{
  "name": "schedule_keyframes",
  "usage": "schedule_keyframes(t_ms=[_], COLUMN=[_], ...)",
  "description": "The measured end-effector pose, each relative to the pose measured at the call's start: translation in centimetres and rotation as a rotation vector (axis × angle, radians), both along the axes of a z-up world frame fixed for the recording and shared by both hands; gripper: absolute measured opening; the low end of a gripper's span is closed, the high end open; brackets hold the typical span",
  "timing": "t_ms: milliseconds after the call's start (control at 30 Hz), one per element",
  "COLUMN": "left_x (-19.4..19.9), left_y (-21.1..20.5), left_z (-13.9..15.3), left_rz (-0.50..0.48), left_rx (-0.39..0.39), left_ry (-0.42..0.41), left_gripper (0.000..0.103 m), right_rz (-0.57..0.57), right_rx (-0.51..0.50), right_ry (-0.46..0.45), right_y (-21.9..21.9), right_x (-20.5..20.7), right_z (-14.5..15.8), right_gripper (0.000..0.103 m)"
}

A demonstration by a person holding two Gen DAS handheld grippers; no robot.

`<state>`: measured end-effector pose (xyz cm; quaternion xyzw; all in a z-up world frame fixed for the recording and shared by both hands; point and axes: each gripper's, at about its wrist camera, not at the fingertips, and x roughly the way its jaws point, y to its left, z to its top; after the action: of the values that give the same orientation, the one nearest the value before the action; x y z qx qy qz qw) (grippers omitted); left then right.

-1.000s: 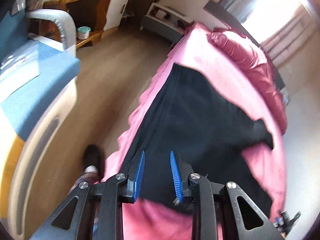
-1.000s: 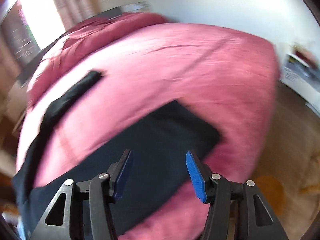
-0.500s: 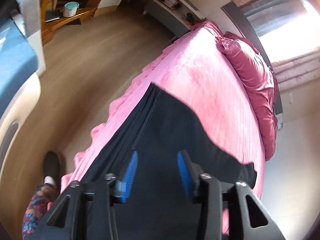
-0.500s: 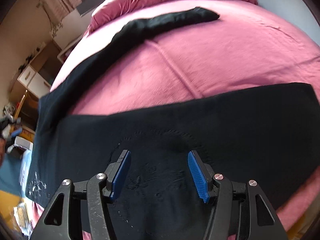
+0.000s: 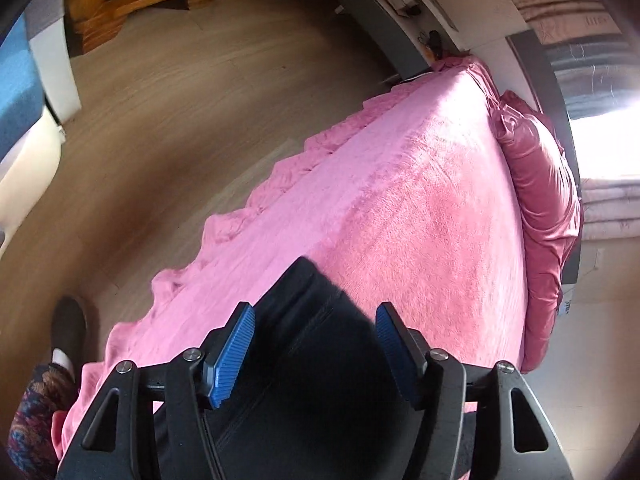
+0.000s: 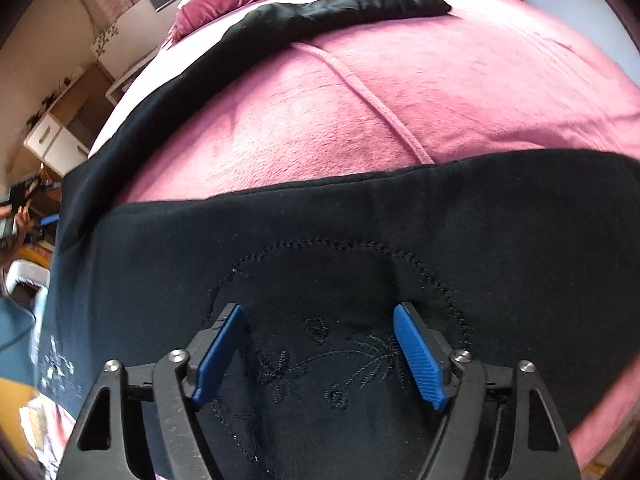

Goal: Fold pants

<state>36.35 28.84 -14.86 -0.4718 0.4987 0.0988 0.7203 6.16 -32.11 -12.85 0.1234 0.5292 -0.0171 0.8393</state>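
Hovering over black pants [image 6: 360,216] on bed [image 5: 400,184]; both jaws opening, nothing pinched. Left gripper [image 5: 314,344] straddles a corner edge; right gripper [image 6: 320,352] over embroidered panel, leg running away up-left.

Both jaws opening, the left hand-held gripper [image 5: 314,344] and right hand-held gripper [image 6: 320,354] have dropped closer over the black pants [image 6: 360,240], now filling the lower frames.

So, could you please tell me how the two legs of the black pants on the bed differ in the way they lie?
In the right wrist view, the near leg lies flat and broad across the pink blanket, showing stitched flower embroidery. The far leg is bunched into a narrow, rumpled strip running off towards the pillows, with no embroidery visible. The two spread apart, with bare blanket between them. Both are black and join at the left.
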Motion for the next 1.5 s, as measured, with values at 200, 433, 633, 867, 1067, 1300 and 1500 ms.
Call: schedule_keyframes(t_ms=[200,433,633,867,1067,1300,1500], left_x=[1.0,-4.4,-13.9,-26.3,-32.5,-34.1,-34.2], left_y=[-2.0,-4.7,-9.0,-13.7,-15.1,-16.3,-16.6], left_z=[0.0,6.5,14.2,17.1,15.4,14.5,14.2], left_rz=[-0.128,-0.202,-0.393,-0.599,-0.666,-0.709,-0.745], left_rx=[0.143,0.276,0.255,0.168,0.123,0.123,0.149], left_ry=[0.027,-0.240,-0.528,-0.693,-0.659,-0.633,-0.620], left_gripper=[0.024,0.012,0.012,0.010,0.010,0.010,0.010], right_rz=[-0.002,0.010,0.020,0.025,0.064,0.091,0.013], right_rx=[-0.019,-0.019,-0.019,0.044,0.196,0.274,0.229], right_ry=[-0.010,-0.013,-0.002,-0.075,-0.159,-0.143,-0.048], right_y=[1.2,0.9,0.8,0.0,0.5,3.7,5.3], right_x=[-0.1,-0.5,-0.4,2.0,8.0,18.2,25.6], right_z=[-0.3,0.2,0.8,4.5,9.3,11.3,9.0], right_gripper=[0.085,0.085,0.083,0.065,0.053,0.051,0.041])
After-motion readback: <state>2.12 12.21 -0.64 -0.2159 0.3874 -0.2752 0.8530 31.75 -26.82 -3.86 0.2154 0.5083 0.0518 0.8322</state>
